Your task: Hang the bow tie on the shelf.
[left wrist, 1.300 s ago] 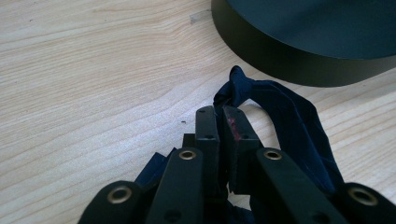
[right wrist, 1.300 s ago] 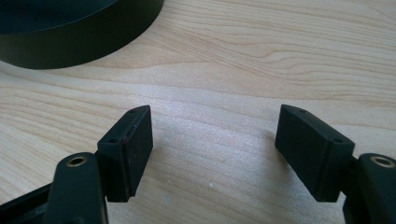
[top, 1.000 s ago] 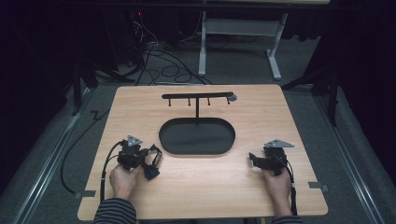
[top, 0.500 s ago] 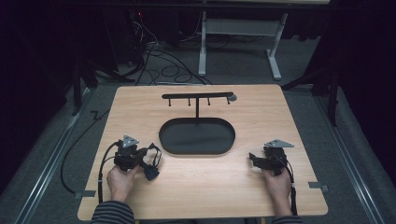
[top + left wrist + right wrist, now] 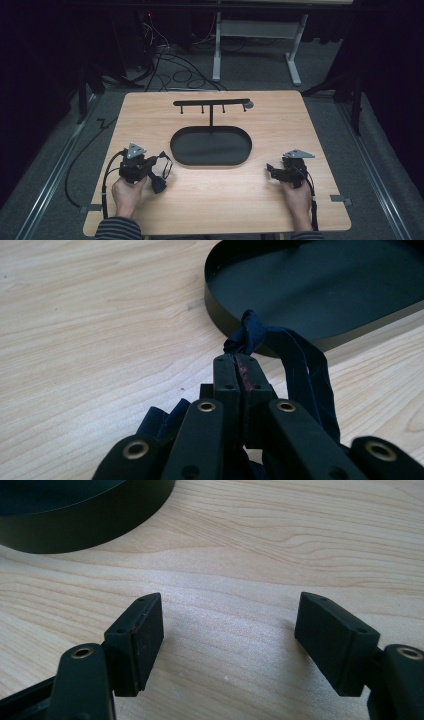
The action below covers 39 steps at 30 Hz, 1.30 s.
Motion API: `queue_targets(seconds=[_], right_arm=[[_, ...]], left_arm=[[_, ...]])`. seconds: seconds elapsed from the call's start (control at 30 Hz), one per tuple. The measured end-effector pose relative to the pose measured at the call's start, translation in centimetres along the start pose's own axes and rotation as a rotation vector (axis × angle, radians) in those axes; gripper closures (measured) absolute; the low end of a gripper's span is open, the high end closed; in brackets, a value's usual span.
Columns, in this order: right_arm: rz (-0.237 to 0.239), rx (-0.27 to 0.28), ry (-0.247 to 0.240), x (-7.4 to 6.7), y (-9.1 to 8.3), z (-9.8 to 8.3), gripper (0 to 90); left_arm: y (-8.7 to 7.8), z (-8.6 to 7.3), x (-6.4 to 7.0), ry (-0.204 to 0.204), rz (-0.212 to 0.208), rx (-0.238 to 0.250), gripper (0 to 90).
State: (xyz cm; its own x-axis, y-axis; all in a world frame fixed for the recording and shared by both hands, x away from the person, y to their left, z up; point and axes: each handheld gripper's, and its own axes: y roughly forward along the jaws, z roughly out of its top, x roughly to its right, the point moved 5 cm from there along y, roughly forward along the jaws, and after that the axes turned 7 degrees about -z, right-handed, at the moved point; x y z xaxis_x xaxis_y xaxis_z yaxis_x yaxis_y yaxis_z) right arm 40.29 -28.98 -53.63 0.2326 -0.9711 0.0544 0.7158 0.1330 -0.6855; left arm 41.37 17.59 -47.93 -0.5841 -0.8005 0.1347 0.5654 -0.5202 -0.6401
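Gripping a dark blue strap (image 5: 300,365) by its knotted end, the left tongs (image 5: 156,176) hold it just above the desk (image 5: 150,115) near the front-left corner, their jaws pressed together on the fabric, as the left gripper view shows. The loop hangs beside the near-left rim of the oval black tray (image 5: 210,146), whose stand carries a hook bar (image 5: 212,102) toward the far edge. The step in hand looks like the lift after the pick-up. The next move probably calls for carrying the strap over the tray and hanging its loop on one of the small hooks, which needs the loop kept open. The right tongs (image 5: 272,170) rest near the front-right corner, jaws wide and empty. Compared with a second earlier, the left tongs and strap sit slightly higher; the right hand is unchanged.
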Motion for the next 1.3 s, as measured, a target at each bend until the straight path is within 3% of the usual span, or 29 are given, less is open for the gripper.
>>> queue_targets(seconds=[0.27,0.77,1.3], right_arm=[[0.0,0.0,0.0,0.0,0.0,0.0,28.8],[0.0,0.0,-0.002,0.0,0.0,0.0,28.8],[0.002,0.0,0.0,0.0,0.0,0.0,28.8]], left_arm=[[-0.6,0.4,0.5,-0.005,-0.023,0.026,88.4],[-1.9,2.0,1.8,0.034,-0.052,0.078,88.5],[-2.2,3.9,3.1,0.076,-0.095,0.095,88.4]])
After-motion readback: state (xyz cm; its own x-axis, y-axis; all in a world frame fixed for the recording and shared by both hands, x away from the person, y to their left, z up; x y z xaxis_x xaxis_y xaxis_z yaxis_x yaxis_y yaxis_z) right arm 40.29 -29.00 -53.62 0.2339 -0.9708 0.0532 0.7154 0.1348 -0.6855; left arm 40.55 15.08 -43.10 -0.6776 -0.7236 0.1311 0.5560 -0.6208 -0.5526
